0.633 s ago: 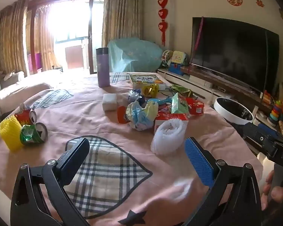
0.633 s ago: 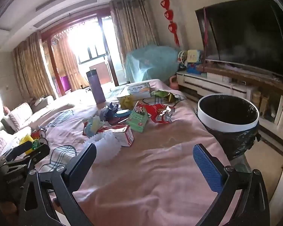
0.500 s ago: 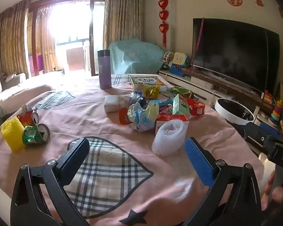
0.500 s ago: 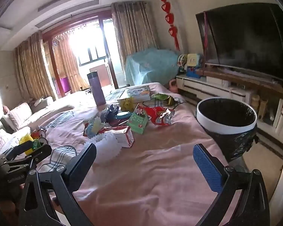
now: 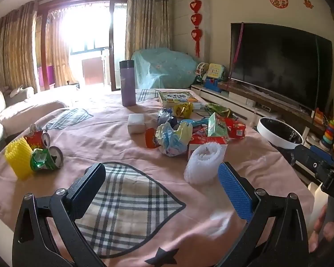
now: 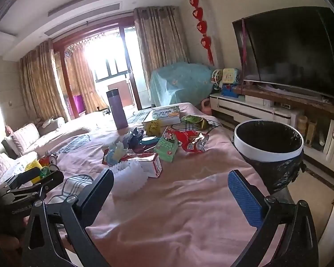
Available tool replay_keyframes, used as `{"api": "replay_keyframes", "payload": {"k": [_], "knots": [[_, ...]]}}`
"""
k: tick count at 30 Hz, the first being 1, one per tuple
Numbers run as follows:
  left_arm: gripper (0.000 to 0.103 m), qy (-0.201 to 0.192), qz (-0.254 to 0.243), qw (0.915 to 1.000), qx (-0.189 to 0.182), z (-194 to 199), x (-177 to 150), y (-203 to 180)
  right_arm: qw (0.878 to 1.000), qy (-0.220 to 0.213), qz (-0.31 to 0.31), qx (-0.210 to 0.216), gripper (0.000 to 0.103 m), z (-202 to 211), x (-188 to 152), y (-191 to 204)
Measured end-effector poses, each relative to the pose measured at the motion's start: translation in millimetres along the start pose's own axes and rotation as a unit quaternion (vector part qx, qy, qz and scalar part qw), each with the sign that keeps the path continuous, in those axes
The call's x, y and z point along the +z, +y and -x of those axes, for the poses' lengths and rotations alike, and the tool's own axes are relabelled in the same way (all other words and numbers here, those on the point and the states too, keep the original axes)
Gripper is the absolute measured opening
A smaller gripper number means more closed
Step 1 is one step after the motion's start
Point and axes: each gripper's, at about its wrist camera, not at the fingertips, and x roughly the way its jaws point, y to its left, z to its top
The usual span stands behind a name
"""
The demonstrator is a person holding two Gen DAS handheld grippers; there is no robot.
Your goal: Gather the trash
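1. On the pink tablecloth (image 5: 113, 138), the trash lies in a loose heap near the middle of the table: a white foam net (image 5: 203, 164) at the near edge of the heap, touching a red-and-white carton (image 5: 208, 141) behind it, with a crumpled blue-and-yellow wrapper (image 5: 172, 139), a green drink box (image 5: 216, 125) and a red snack bag (image 5: 235, 128) close around.
2. Well apart, toward the table's left side, sit a yellow foam net (image 5: 17, 159), a crushed green can (image 5: 46, 158) touching it, and a red can (image 5: 36, 136) just behind.
3. Beside the table's right edge stands the white-rimmed trash bin (image 6: 268, 155), lined with a black bag.
4. The left gripper (image 5: 161, 185) hovers over the plaid patch (image 5: 127, 202), jaws spread wide and holding nothing; the white foam net lies just ahead of its blue pad.
5. The right gripper (image 6: 170, 189) hangs over bare cloth between heap and bin, likewise wide open and empty.
6. Farther back stand a purple thermos (image 5: 128, 83), upright, and a picture book (image 5: 177, 96); a dark television (image 5: 278, 64) fills the right wall.
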Motion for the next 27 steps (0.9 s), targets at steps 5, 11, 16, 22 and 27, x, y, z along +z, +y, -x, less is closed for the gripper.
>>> {"api": "replay_keyframes", "payload": {"k": [5,11,16,22,27], "knots": [[0.103,0.000,0.002,1.0000,0.000,-0.3,-0.2,0.8,1.000,0.000,0.000,0.003,0.103,-0.6,-3.1,2.6],[0.103,-0.001,0.005,1.0000,0.002,-0.9,-0.2,0.6,1.000,-0.002,0.003,0.004,0.103,0.1,-2.3,6.0],[0.103,-0.003,0.007,1.0000,0.003,-1.0,0.0,-0.3,1.000,-0.006,0.007,0.003,0.103,2.1,-1.5,8.2],[0.103,-0.004,0.006,1.0000,0.001,0.4,-0.2,3.1,1.000,-0.014,0.013,-0.001,0.103,4.9,-0.8,10.5],[0.103,-0.006,0.005,1.0000,0.002,0.5,0.1,3.6,1.000,-0.014,0.011,-0.003,0.103,4.5,-0.8,9.8]]}}
